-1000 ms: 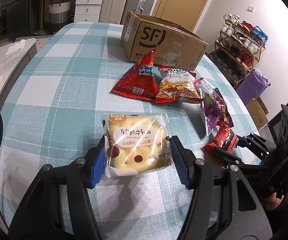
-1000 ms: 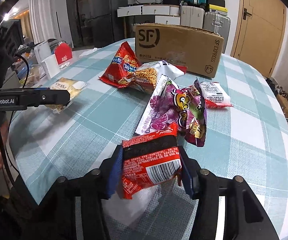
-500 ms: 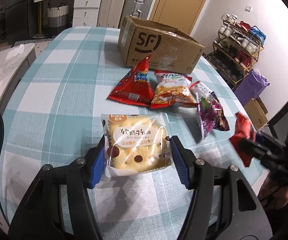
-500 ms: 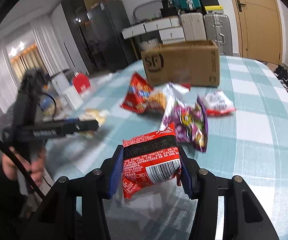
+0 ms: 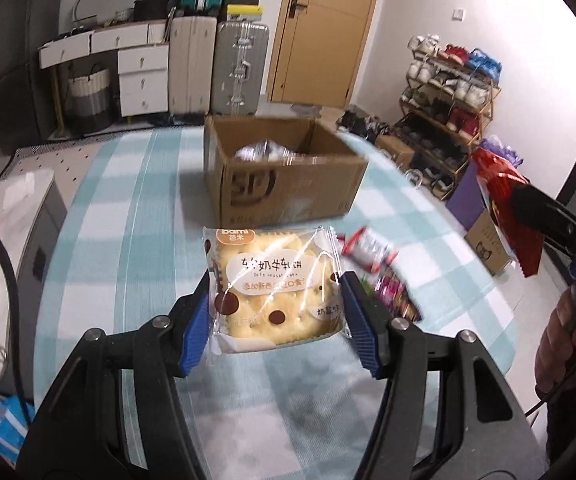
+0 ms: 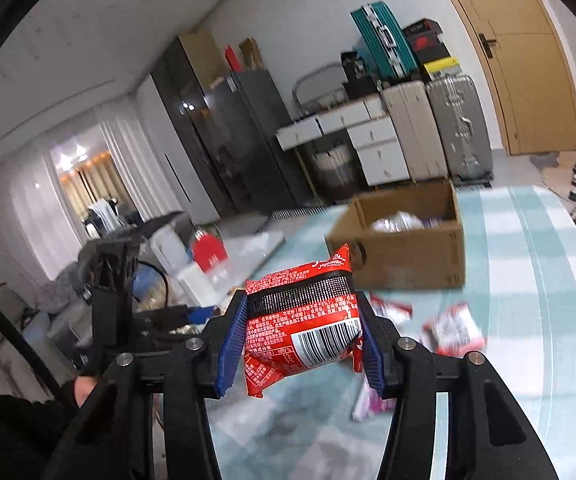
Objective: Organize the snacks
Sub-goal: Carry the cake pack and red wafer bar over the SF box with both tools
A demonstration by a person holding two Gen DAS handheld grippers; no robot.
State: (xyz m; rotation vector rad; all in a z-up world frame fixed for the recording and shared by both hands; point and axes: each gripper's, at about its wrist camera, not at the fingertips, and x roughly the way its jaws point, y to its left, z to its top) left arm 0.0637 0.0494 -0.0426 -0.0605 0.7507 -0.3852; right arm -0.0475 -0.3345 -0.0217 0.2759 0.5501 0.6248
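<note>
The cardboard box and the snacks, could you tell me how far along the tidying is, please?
Done: the cardboard box already holds at least one wrapped item. In hand: the left gripper grips a cake packet, and the right gripper grips a red snack packet, both above the table. Left: several blurred packets on the checked cloth.

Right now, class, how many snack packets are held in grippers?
2: the cake packet in the left gripper, the red packet in the right gripper. Others lie on the table.
</note>
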